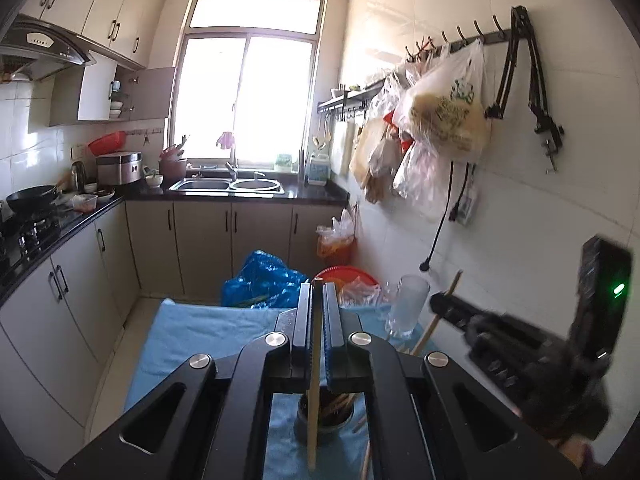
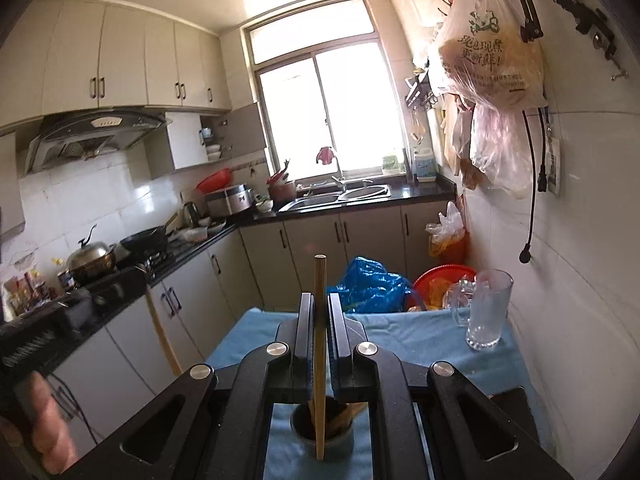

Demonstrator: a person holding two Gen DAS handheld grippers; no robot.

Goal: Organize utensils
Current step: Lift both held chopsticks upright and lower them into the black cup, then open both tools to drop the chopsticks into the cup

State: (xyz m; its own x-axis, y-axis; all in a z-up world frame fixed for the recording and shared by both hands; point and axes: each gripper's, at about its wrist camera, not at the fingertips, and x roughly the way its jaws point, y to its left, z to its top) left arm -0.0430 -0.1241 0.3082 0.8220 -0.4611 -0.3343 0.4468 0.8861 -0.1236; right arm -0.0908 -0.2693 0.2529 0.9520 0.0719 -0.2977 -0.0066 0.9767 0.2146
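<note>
While each gripper hung above the dark holder cup (image 2: pixel 322 426) on the blue cloth (image 2: pixel 420 340), both were clenched on a single wooden chopstick. The left gripper (image 1: pixel 318 312) pinched its chopstick (image 1: pixel 315 380) upright, the lower end reaching down in front of the cup in the left wrist view; whether that tip was inside the cup or just short of its rim could not be told. The right gripper (image 2: pixel 320 320) held its own chopstick (image 2: pixel 320 352) the same way, the tip hanging over the cup's mouth, where several other chopsticks (image 2: pixel 344 416) already leaned. More loose chopsticks (image 1: pixel 366 456) lay on the cloth just beside the cup.

The likeliest trouble was crowding: two grippers working over one narrow cup could knock together, or one stick could strike the other on the way down. A stick let go while its tip sat on the rim, or against the leaning ones, would probably tip out and roll across the cloth. Pushing down on a jammed stick might topple the cup, since it looked small and light. The pinch on each stick was narrow and high, so a sideways bump could pivot it in the jaws. Farther from the cup, toward the wall, stood a glass mug (image 2: pixel 486 312), near enough that a wide swing of the right gripper might catch it.
</note>
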